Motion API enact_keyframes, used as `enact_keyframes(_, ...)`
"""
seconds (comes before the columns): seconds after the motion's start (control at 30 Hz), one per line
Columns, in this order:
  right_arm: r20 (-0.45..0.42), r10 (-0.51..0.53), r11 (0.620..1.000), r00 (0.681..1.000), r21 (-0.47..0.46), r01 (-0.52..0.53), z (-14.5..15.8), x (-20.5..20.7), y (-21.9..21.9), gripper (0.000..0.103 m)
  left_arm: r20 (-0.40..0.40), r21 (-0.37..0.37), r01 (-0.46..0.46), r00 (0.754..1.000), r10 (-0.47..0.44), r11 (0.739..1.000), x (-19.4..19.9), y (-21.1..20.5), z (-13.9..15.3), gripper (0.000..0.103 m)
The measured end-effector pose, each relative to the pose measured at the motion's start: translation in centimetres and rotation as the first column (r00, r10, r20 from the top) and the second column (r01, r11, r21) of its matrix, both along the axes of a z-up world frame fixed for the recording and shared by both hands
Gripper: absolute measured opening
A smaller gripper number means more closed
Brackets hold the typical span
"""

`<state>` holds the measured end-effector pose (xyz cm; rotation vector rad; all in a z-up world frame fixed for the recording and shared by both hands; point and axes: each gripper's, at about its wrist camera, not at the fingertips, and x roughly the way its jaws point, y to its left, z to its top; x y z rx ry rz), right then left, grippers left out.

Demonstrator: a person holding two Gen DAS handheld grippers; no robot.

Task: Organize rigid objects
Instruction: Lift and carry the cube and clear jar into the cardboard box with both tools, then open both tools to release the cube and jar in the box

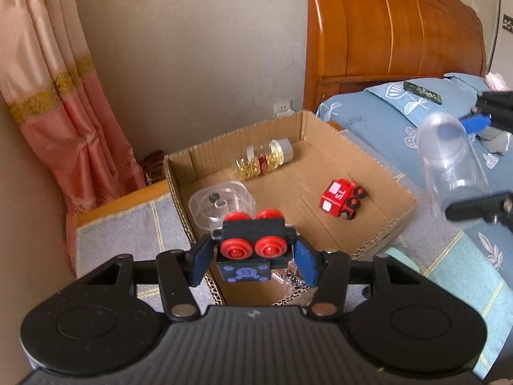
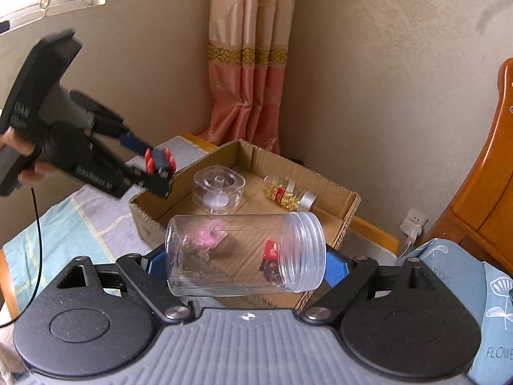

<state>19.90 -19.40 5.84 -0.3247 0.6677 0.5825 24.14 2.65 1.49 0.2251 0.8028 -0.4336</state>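
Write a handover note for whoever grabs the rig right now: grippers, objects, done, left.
Left gripper: shut on the black wooden toy car with red wheels, held above the near edge of the open cardboard box.
Right gripper: shut on the clear plastic jar without a lid, held sideways over the box.
Already in the box: red toy truck, bottle of yellow capsules, round clear plastic container.
Left: probably set the car and the jar down in the box.

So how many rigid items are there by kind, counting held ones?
Toy cars: 2 (red car, black car)
Clear containers: 3 (jar, spool case, capsule bottle)
Total: 5
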Motion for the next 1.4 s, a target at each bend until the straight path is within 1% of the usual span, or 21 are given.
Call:
enact_keyframes(0.03, -0.002, -0.003, 1.000, 1.000, 0.002, 0.003, -0.1, 0.5, 0.0, 0.093, -0.006, -0.009, -0.003, 1.000, 0.003, 1.000, 0.1, 0.1, -0.3, 0.077)
enact_keyframes(0.07, -0.004, -0.006, 1.000, 1.000, 0.003, 0.006, -0.1, 0.9, 0.1, 0.093, -0.003, -0.023, -0.011, 1.000, 0.011, 1.000, 0.2, 0.3, -0.4, 0.092)
enact_keyframes(0.1, -0.007, -0.010, 1.000, 1.000, 0.004, 0.010, -0.2, 1.4, 0.2, 0.093, 0.009, -0.034, -0.021, 1.000, 0.021, 0.999, 0.1, 0.5, -0.5, 0.094)
enact_keyframes(0.17, -0.012, -0.019, 1.000, 1.000, 0.008, 0.019, -0.4, 2.5, 0.4, 0.093, 0.019, -0.042, -0.030, 0.999, 0.031, 0.999, -0.1, 0.7, -0.7, 0.094)
enact_keyframes(0.3, -0.041, -0.048, 0.999, 0.998, 0.015, 0.049, -1.0, 5.0, 1.0, 0.093, 0.014, -0.055, -0.016, 1.000, 0.017, 0.998, -0.7, 0.8, -1.1, 0.094)
enact_keyframes(0.5, -0.085, -0.101, 0.995, 0.991, -0.005, 0.101, -1.9, 8.9, 1.9, 0.093, 0.019, -0.002, 0.017, 1.000, -0.017, 1.000, -2.4, 0.3, -1.7, 0.094)
enact_keyframes(0.57, -0.096, -0.111, 0.994, 0.989, -0.006, 0.111, -2.2, 10.0, 2.2, 0.093, 0.018, 0.004, 0.020, 1.000, -0.020, 1.000, -2.9, 0.3, -1.9, 0.094)
enact_keyframes(0.67, -0.103, -0.129, 0.992, 0.986, -0.010, 0.128, -2.3, 11.4, 2.8, 0.093, 0.020, 0.002, 0.015, 1.000, -0.015, 1.000, -3.3, 0.7, -2.1, 0.094)
enact_keyframes(0.8, -0.099, -0.143, 0.990, 0.985, -0.006, 0.143, -2.6, 12.7, 3.9, 0.093, 0.004, -0.019, 0.013, 1.000, -0.012, 1.000, -3.7, 1.6, -2.4, 0.094)
enact_keyframes(0.87, -0.101, -0.151, 0.989, 0.983, -0.012, 0.150, -3.0, 13.2, 4.4, 0.096, 0.006, -0.019, 0.007, 1.000, -0.007, 1.000, -3.9, 1.8, -2.5, 0.094)
enact_keyframes(0.9, -0.110, -0.156, 0.988, 0.982, -0.017, 0.155, -3.2, 13.5, 4.6, 0.101, 0.005, -0.017, 0.004, 1.000, -0.004, 1.000, -4.0, 1.9, -2.6, 0.094)
enact_keyframes(0.93, -0.122, -0.163, 0.987, 0.979, -0.019, 0.161, -3.4, 13.7, 4.7, 0.103, 0.003, -0.015, 0.001, 1.000, -0.001, 1.000, -4.0, 1.9, -2.8, 0.094)
enact_keyframes(1.13, -0.128, -0.171, 0.985, 0.977, -0.037, 0.167, -3.6, 12.3, 4.7, 0.103, -0.004, -0.020, -0.020, 1.000, 0.020, 1.000, -4.4, 2.5, -2.8, 0.094)
enact_keyframes(1.4, -0.113, -0.177, 0.984, 0.978, -0.042, 0.173, -3.3, 8.2, 3.7, 0.103, -0.021, -0.036, -0.051, 0.999, 0.050, 0.998, -5.9, 1.9, -2.7, 0.094)
